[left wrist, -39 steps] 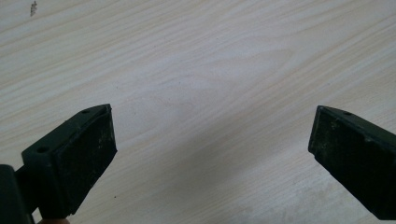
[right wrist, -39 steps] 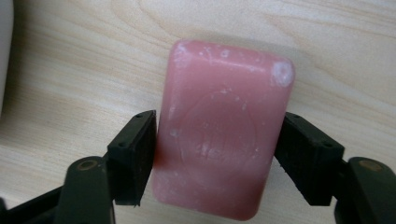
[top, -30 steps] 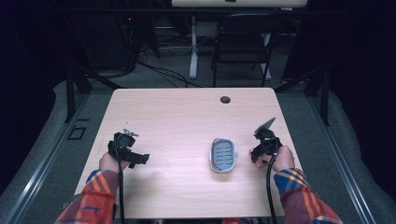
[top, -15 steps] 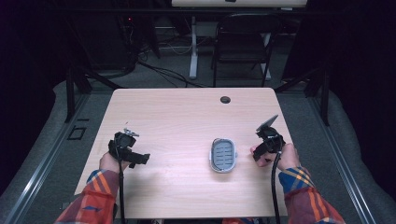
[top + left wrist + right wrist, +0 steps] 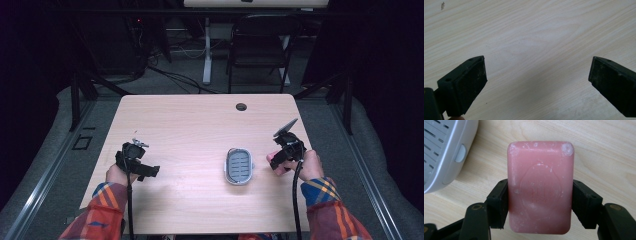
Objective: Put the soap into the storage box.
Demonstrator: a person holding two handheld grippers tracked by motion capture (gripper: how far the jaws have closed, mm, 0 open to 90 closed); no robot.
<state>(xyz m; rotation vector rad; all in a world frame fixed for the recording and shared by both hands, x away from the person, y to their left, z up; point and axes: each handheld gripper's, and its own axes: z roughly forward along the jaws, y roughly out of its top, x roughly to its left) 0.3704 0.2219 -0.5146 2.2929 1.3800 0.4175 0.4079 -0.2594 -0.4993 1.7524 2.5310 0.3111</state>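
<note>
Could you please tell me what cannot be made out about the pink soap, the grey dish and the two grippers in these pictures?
- Pink soap: its underside and gripped sides, hidden by the right gripper fingers in the right gripper view.
- Grey soap dish: cut off by the right gripper view's left and top edges.
- Soap's embossed mark: too faint to read.
- Left gripper: fingers too small to judge in the high view.
</note>
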